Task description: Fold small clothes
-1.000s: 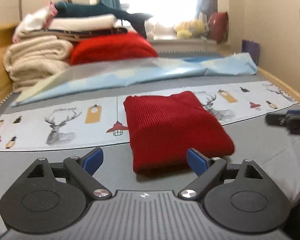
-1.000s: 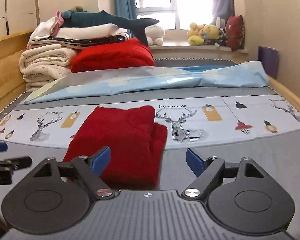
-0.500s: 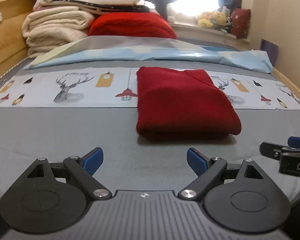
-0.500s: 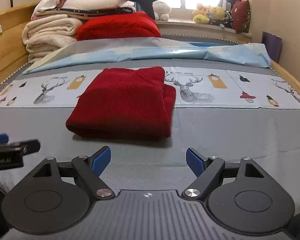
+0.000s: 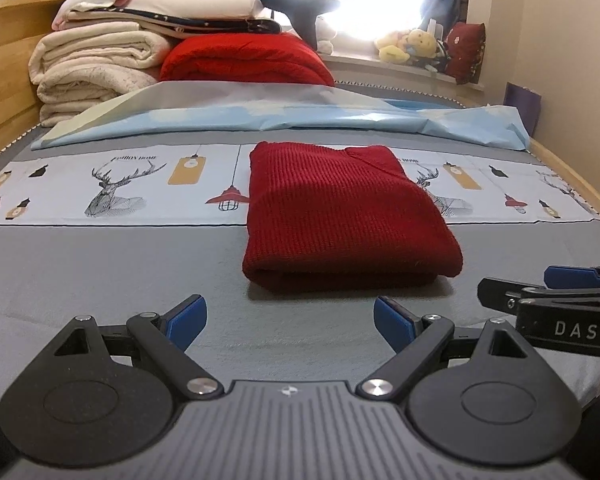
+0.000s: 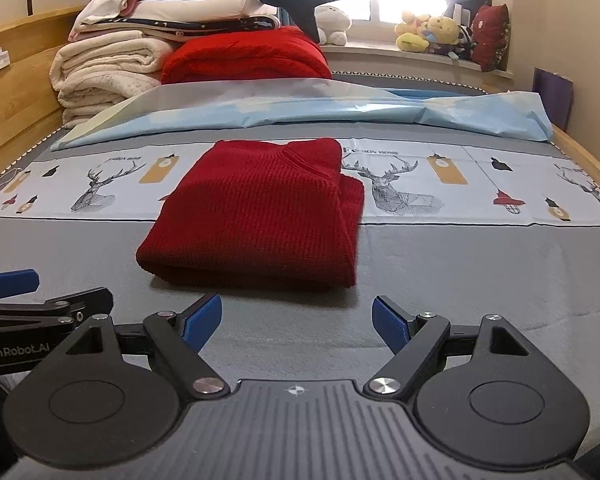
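Note:
A dark red knit garment (image 5: 340, 216) lies folded into a thick rectangle on the grey bed sheet; it also shows in the right wrist view (image 6: 260, 208). My left gripper (image 5: 290, 318) is open and empty, a short way in front of the garment's near edge, not touching it. My right gripper (image 6: 296, 318) is open and empty, also just in front of the near edge. Each gripper shows from the side in the other's view: the right one (image 5: 548, 296) at the right edge, the left one (image 6: 40, 300) at the left edge.
A deer-print cloth strip (image 5: 100, 188) runs across the bed under the garment's far part. A light blue sheet (image 5: 284, 116) lies behind it. Folded blankets (image 5: 100, 64) and a red quilt (image 5: 244, 60) are stacked at the head. Wooden bed rails (image 6: 12, 112) run along both sides.
Both grippers have drawn back from the folded garment toward the near side of the bed. The garment lies still and now sits farther ahead of the fingers.

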`<action>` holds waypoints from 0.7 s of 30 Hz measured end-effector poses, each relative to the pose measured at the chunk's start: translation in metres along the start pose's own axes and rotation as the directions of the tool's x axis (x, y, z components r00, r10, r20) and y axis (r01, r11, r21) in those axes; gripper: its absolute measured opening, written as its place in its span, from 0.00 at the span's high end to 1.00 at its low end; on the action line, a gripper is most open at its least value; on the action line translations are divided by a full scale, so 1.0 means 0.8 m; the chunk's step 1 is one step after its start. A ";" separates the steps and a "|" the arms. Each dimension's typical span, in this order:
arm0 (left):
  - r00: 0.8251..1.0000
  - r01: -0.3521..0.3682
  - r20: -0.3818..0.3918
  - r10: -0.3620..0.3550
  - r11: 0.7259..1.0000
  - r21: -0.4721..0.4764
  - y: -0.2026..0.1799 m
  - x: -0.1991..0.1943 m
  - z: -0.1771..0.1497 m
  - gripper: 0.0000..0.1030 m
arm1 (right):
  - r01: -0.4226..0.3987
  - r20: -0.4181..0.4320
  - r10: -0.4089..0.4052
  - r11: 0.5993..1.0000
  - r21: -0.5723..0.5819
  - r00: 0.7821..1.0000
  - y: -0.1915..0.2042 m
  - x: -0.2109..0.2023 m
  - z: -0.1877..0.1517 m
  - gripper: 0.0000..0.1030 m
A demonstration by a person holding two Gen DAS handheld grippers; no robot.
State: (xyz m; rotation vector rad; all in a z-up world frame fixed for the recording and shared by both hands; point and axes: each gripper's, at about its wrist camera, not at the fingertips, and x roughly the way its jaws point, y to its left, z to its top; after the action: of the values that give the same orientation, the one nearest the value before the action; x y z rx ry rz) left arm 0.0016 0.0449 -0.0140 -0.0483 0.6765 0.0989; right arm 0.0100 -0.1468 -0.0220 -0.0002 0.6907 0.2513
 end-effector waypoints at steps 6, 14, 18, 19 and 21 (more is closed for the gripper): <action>1.000 0.006 0.004 -0.006 1.000 0.011 -0.005 0.004 -0.001 0.09 | -0.009 0.015 0.009 1.000 -0.018 1.000 0.003 -0.001 0.001 0.19; 1.000 0.016 0.012 -0.016 1.000 0.005 -0.006 0.006 -0.002 0.09 | -0.006 0.017 0.006 1.000 -0.024 1.000 0.005 -0.001 0.000 0.19; 1.000 0.023 0.012 -0.023 1.000 0.004 -0.005 0.006 -0.003 0.09 | -0.001 0.017 0.002 1.000 -0.023 1.000 0.004 -0.001 0.000 0.19; 1.000 0.025 0.013 -0.025 1.000 0.005 -0.005 0.006 -0.003 0.09 | 0.000 0.017 0.000 1.000 -0.022 1.000 0.004 0.000 0.000 0.19; 1.000 0.026 0.017 -0.027 1.000 0.008 -0.005 0.006 -0.003 0.09 | 0.001 0.018 -0.001 1.000 -0.021 1.000 0.004 0.000 0.000 0.19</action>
State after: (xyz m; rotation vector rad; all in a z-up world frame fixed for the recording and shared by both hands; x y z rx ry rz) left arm 0.0044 0.0410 -0.0191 -0.0493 0.6591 0.0712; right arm 0.0089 -0.1435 -0.0217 -0.0186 0.6701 0.2573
